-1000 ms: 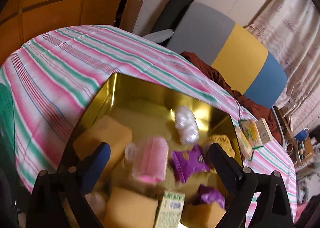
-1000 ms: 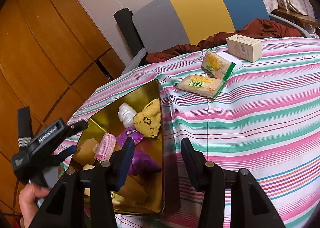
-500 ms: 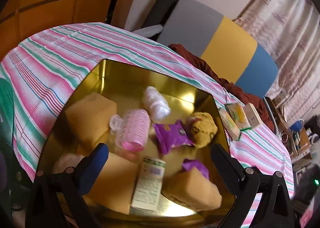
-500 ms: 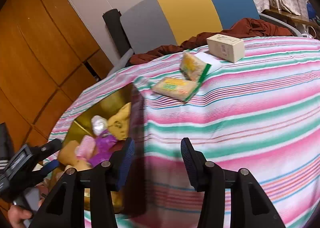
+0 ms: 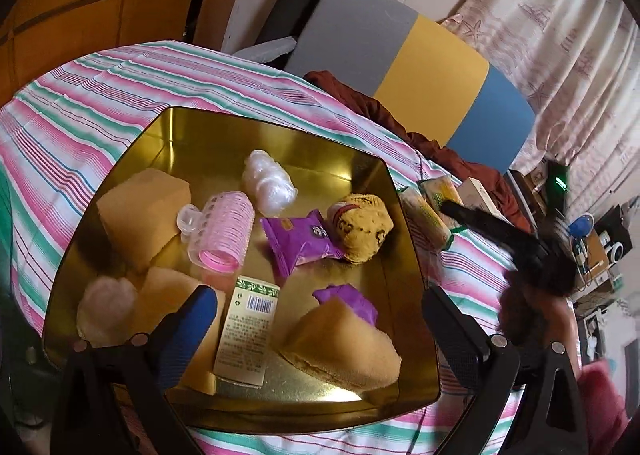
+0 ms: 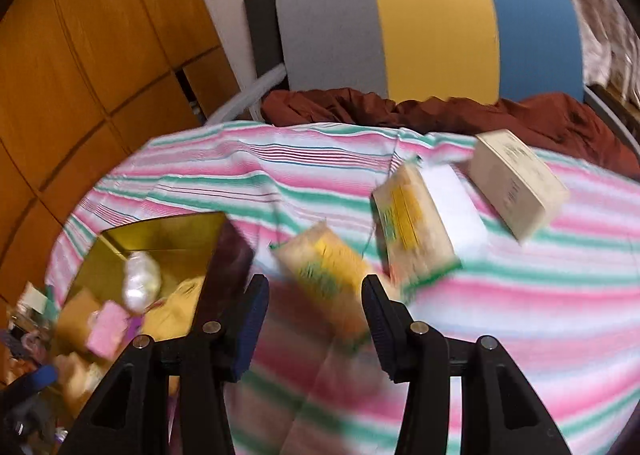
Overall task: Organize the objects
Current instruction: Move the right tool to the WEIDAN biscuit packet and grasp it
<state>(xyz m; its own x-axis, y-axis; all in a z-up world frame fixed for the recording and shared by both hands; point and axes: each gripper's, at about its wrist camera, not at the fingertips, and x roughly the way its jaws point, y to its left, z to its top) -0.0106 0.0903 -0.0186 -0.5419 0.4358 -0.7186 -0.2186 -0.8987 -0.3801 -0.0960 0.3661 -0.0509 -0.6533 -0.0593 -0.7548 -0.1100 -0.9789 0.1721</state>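
Note:
A gold tin (image 5: pixel 188 127) on the striped cloth holds a pink hair roller (image 5: pixel 222 233), purple packets (image 5: pixel 298 243), a yellow knit toy (image 5: pixel 362 227), tan sponges (image 5: pixel 142 209), a small carton (image 5: pixel 248 335) and a clear wrapped bundle (image 5: pixel 266 179). My left gripper (image 5: pixel 316 331) hangs open above the tin's near side, holding nothing. My right gripper (image 6: pixel 314 319) is open over the cloth right of the tin (image 6: pixel 160 231); a yellow-green snack pack (image 6: pixel 324 271) lies just beyond its fingers, untouched. A second pack (image 6: pixel 412 231) and a cream box (image 6: pixel 516 183) lie farther back.
A grey, yellow and blue chair back (image 6: pixel 432 27) with a rust-brown cloth (image 6: pixel 440 111) stands behind the table. Wooden panels (image 6: pixel 80 55) are at left. A white flat piece (image 6: pixel 456 199) lies under the second pack. My right gripper's dark body (image 5: pixel 500 235) shows blurred at right.
My right gripper swung right, away from the tin, to the snack packs, rolling as it went. My left gripper drew back, so more of the tin shows.

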